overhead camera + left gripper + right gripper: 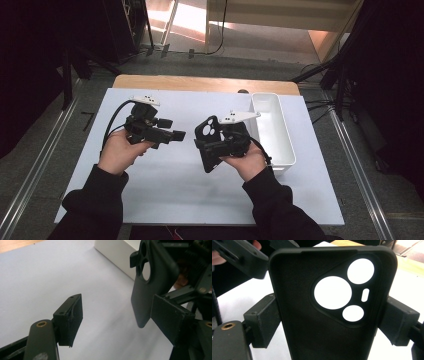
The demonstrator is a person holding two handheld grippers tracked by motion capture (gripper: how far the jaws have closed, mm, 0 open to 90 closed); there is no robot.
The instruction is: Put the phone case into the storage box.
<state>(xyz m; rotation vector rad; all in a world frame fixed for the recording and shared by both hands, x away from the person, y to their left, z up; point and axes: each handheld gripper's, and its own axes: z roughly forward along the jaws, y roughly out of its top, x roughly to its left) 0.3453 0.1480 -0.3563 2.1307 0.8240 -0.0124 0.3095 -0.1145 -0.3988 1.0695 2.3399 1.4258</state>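
A black phone case (207,131) with round camera cut-outs is held above the white mat, and my right gripper (216,148) is shut on its two long sides. In the right gripper view the case (312,322) stands upright with its hollow inside facing the camera, and my right gripper (332,323) presses on it with both pads. My left gripper (176,135) is open with nothing between its fingers, pointing right toward the case. In the left gripper view the case (146,292) hangs just beyond the right pad (171,317) of the open left gripper (120,317).
A white mat (165,185) covers the wooden table (200,82). A long white tray (274,125) lies at the right of the mat, close behind the right hand. Dark stands and cables line the floor around the table.
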